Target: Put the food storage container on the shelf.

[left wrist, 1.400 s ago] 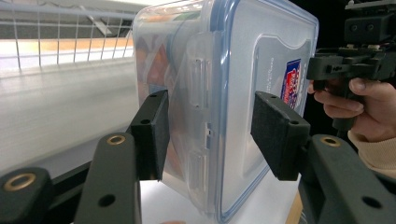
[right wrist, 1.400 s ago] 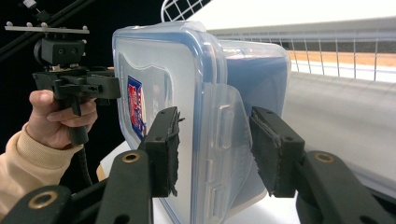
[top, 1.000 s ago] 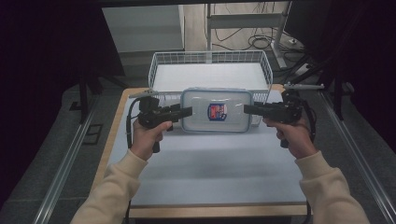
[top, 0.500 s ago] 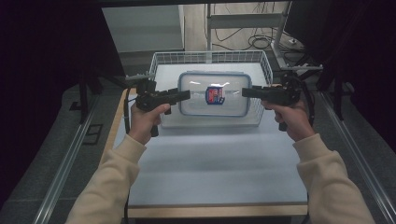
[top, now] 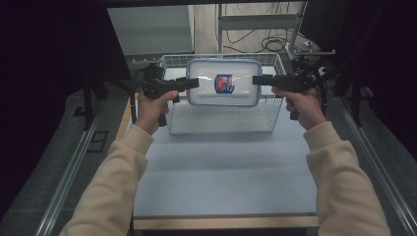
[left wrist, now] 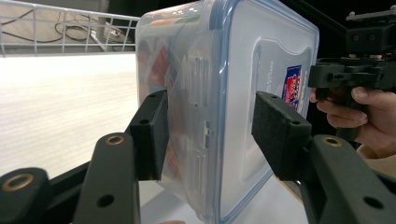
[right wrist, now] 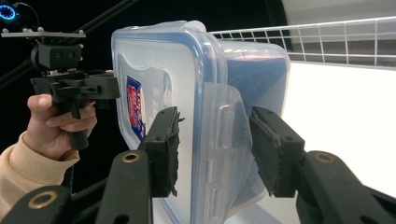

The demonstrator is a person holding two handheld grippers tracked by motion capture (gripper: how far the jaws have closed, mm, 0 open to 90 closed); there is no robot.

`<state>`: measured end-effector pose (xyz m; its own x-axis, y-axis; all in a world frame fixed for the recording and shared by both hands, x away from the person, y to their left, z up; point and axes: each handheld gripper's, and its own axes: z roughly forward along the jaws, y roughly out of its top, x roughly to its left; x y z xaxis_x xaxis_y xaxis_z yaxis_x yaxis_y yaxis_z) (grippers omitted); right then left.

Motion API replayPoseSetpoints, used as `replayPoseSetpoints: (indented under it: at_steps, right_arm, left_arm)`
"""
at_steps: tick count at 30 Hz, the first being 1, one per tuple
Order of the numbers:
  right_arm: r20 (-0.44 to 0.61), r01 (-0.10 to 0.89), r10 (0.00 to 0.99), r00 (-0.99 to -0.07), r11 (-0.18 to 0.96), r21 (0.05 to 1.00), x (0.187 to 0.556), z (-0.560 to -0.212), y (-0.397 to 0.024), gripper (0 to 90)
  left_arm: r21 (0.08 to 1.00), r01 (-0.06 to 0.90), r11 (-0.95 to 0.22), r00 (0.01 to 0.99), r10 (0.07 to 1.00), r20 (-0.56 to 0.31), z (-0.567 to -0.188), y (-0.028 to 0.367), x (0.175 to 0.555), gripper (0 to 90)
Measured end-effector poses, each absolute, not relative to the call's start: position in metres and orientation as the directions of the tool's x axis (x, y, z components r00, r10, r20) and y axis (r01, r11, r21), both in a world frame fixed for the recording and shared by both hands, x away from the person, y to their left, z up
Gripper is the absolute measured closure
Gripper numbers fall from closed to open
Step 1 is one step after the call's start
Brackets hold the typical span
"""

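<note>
The plastic box (top: 223,82) hangs over the wire basket (top: 273,116), clamped at its two ends by the left gripper (top: 193,83) and the right gripper (top: 257,80). Its cloudy walls blur the contents to reddish shapes; the lid sticker's (top: 224,83) print is unreadable.

The near half of the tabletop (top: 221,177) lies bare, giving free passage between the 2 forearms. At the far end the wire basket (top: 223,110) walls off its floor on 4 sides, so entry is from above. That opening is largely covered by the plastic container (top: 223,82), hanging over it between the left claw (top: 193,82) and right claw (top: 256,79). Dark stands and cables crowd both sides of the basket; metal rails flank the tabletop.
</note>
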<state>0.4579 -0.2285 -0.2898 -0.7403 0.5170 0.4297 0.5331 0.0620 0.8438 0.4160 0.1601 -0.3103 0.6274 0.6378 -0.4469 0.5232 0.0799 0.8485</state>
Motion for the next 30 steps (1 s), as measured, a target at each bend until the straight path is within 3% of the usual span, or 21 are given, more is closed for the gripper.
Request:
replayPoseSetpoints:
  at_steps: [18, 30]
  right_arm:
    - [0.491, 0.599, 0.529, -0.692, 0.043, 0.799, 0.510, -0.296, -0.226, 53.0]
    - [0.500, 0.622, 0.575, -0.648, 0.021, 0.782, 0.525, -0.295, -0.220, 49.7]
  left_arm:
    - [0.811, 0.572, 0.123, 0.577, 0.642, -0.505, -0.320, 0.161, 0.460, 47.7]
    - [0.773, 0.615, 0.157, 0.540, 0.631, -0.557, -0.324, 0.161, 0.475, 47.8]
